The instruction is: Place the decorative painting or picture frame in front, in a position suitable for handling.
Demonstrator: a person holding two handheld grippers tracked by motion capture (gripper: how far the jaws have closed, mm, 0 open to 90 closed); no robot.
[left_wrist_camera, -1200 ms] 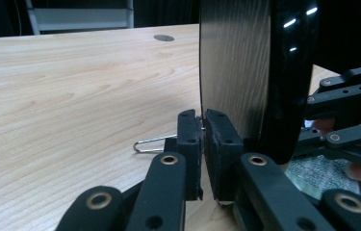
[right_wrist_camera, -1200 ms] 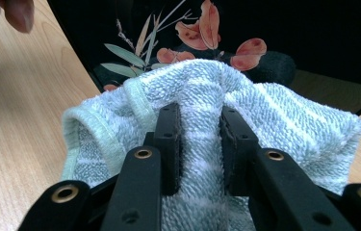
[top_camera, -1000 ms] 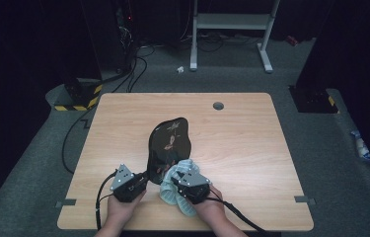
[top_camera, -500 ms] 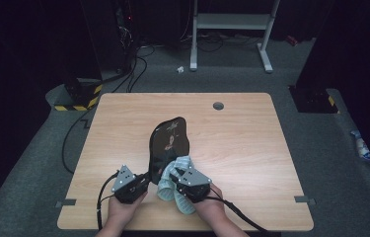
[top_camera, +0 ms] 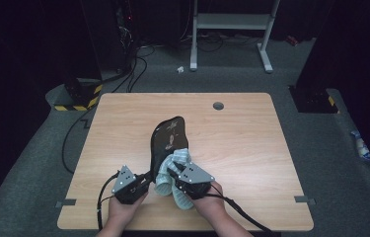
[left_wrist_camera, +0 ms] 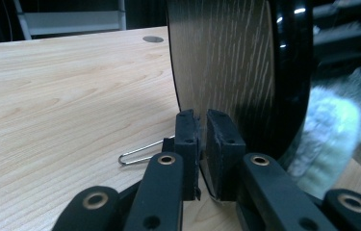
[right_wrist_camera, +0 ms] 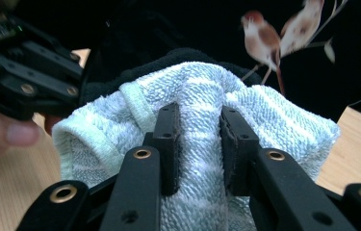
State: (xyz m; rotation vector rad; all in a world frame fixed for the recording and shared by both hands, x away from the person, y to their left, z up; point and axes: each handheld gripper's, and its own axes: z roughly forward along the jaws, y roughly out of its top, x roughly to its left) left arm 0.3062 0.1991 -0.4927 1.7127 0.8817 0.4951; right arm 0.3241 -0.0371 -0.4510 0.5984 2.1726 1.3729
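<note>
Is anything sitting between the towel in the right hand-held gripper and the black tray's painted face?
Nothing visible. The right hand-held gripper is shut on the pale towel, whose bunched front lies right against the black tray. The left hand-held gripper pinches the tray's rim, holding it tilted up.

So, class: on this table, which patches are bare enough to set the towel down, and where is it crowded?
Bare wood lies left of the black tray, right of it out to the table edge, and behind it toward the round grommet hole. It is crowded at the near edge, where the left gripper pinches the tray's rim and the right gripper presses the towel on the tray.
</note>
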